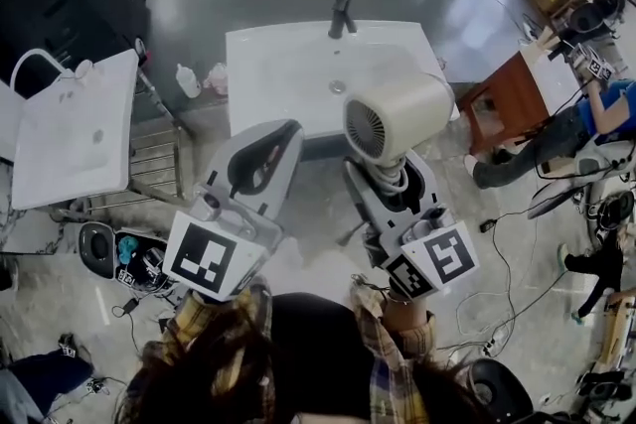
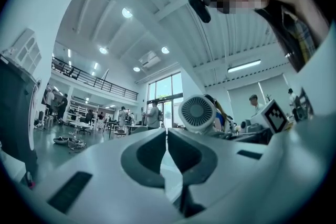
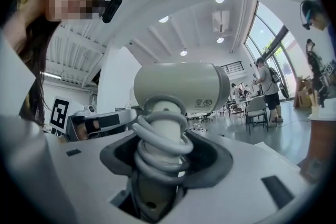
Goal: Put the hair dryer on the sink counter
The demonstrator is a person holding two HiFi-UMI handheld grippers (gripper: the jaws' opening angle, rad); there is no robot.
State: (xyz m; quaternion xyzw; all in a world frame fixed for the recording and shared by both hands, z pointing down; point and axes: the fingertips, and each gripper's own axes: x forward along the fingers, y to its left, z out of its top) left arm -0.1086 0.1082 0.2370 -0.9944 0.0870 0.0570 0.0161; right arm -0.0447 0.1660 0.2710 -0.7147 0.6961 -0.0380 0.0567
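Note:
A cream hair dryer [image 1: 396,119] with its cord coiled round the handle [image 3: 163,144] is held upright over the front right of the white sink counter [image 1: 278,65]. My right gripper [image 1: 390,182] is shut on the handle, and the dryer body [image 3: 178,86] fills the right gripper view above the jaws. My left gripper [image 1: 266,154] hovers to the left of it with its jaws together and nothing between them. The dryer's rear grille [image 2: 197,112] shows in the left gripper view, to the right beyond the jaws.
A dark faucet [image 1: 341,13] stands at the back of the basin. Two small bottles [image 1: 186,79] sit left of the counter. A second white sink [image 1: 70,129] stands at the far left, a wooden stool [image 1: 509,104] at the right. Cables and gear litter the floor.

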